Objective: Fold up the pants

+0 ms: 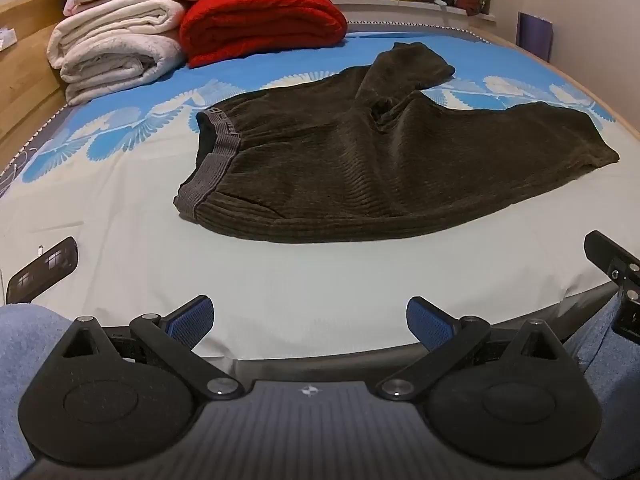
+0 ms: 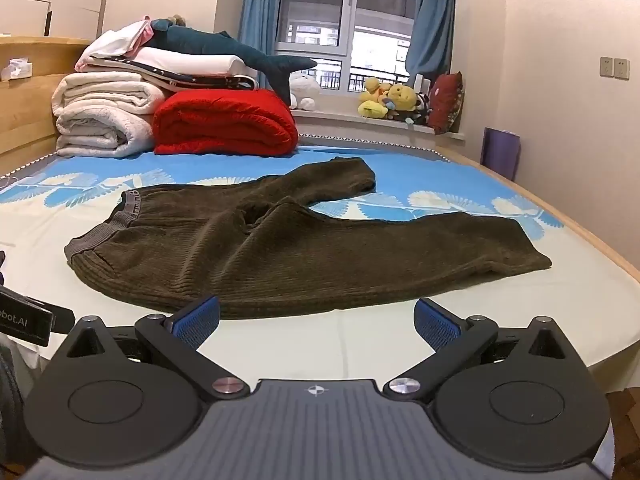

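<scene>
Dark olive corduroy pants (image 1: 360, 168) lie spread flat on the bed, grey waistband (image 1: 212, 164) to the left, both legs splayed to the right, the far leg angled toward the back. They also show in the right wrist view (image 2: 288, 248). My left gripper (image 1: 310, 320) is open and empty, held over the near edge of the bed, short of the pants. My right gripper (image 2: 318, 322) is open and empty, its left fingertip (image 2: 200, 318) close to the pants' near hem.
The bed sheet (image 1: 120, 208) is white near me and blue patterned farther back. Folded white blankets (image 1: 116, 56) and a red blanket (image 1: 260, 20) are stacked at the back left. Plush toys (image 2: 392, 100) sit on the windowsill. A wall (image 2: 560, 120) runs along the right.
</scene>
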`<act>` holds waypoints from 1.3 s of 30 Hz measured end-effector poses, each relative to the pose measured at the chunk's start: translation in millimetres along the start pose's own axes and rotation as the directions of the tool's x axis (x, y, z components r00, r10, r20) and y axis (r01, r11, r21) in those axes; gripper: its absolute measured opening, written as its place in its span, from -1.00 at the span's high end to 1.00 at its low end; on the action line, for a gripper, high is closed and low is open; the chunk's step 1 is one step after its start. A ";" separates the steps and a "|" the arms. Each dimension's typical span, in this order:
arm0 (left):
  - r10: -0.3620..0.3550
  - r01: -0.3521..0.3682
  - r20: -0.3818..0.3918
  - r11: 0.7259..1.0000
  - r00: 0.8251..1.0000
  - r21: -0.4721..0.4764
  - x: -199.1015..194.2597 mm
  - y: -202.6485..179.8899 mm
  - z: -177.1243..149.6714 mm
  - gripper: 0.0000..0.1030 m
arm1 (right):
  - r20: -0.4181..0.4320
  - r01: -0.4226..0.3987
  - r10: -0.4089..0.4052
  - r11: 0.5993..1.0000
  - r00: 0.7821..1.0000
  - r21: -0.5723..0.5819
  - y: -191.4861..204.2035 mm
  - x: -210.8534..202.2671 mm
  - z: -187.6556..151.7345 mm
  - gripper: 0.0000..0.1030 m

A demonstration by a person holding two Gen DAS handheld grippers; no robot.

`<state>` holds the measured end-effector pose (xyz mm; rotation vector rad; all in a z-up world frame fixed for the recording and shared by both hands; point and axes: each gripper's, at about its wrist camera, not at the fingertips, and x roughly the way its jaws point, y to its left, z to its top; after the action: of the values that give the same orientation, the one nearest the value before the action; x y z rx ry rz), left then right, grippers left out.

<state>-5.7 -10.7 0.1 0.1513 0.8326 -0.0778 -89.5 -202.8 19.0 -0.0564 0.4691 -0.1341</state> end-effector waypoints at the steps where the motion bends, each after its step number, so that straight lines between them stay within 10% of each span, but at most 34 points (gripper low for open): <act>1: 0.001 -0.001 0.001 1.000 1.000 0.000 -0.1 -0.1 0.2 -0.99 | 0.000 -0.001 0.001 1.000 1.000 0.000 -0.8 0.1 -0.4 -0.99; 39: 0.006 -0.006 0.004 1.000 1.000 0.000 -2.1 1.9 -1.4 -0.99 | -0.012 -0.007 0.007 1.000 1.000 -0.001 -2.0 0.8 -0.9 -0.99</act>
<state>-8.0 -8.6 0.9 0.1538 0.8283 -0.0725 -89.4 -204.9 18.0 -0.0550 0.4812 -0.1272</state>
